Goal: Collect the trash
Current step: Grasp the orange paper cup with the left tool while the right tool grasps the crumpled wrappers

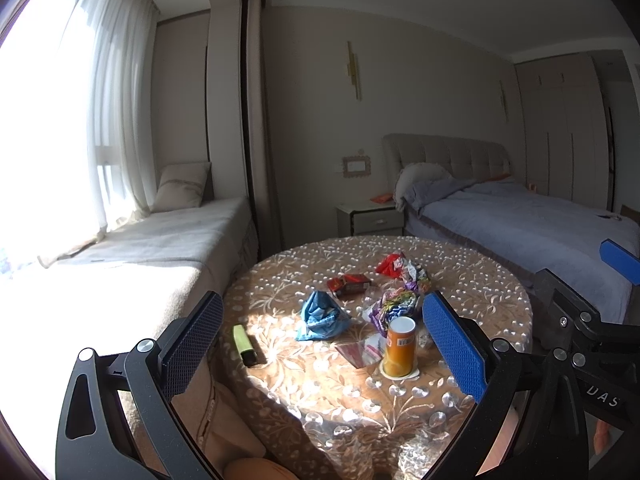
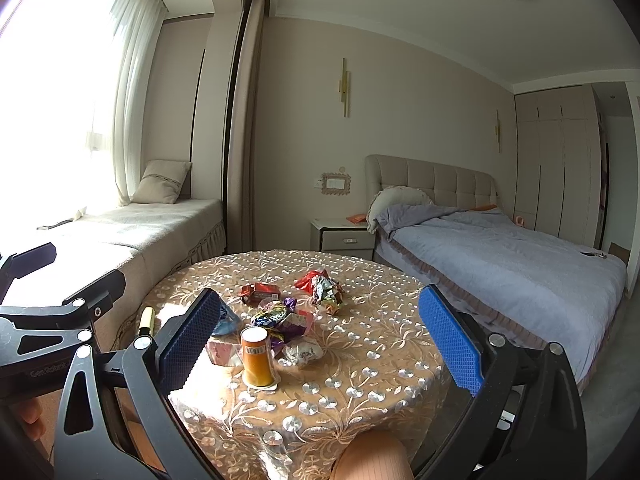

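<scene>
Above the round table's [image 2: 360, 364] near edge, both claws [image 1: 322, 344] [image 2: 320, 340] hang released.

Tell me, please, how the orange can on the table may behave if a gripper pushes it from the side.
The orange can stands upright, tall and narrow, so a high push probably tips it. Being round, it would likely roll across the table afterwards. Its smooth wall may slip between the pads.

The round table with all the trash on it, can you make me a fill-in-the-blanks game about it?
1. The orange can stands ____ on the round table.
2. The crumpled bag beside the green lighter is ____.
3. Both tools, left and right, are ____ and hold nothing.

Missing words: upright; blue; open
</scene>
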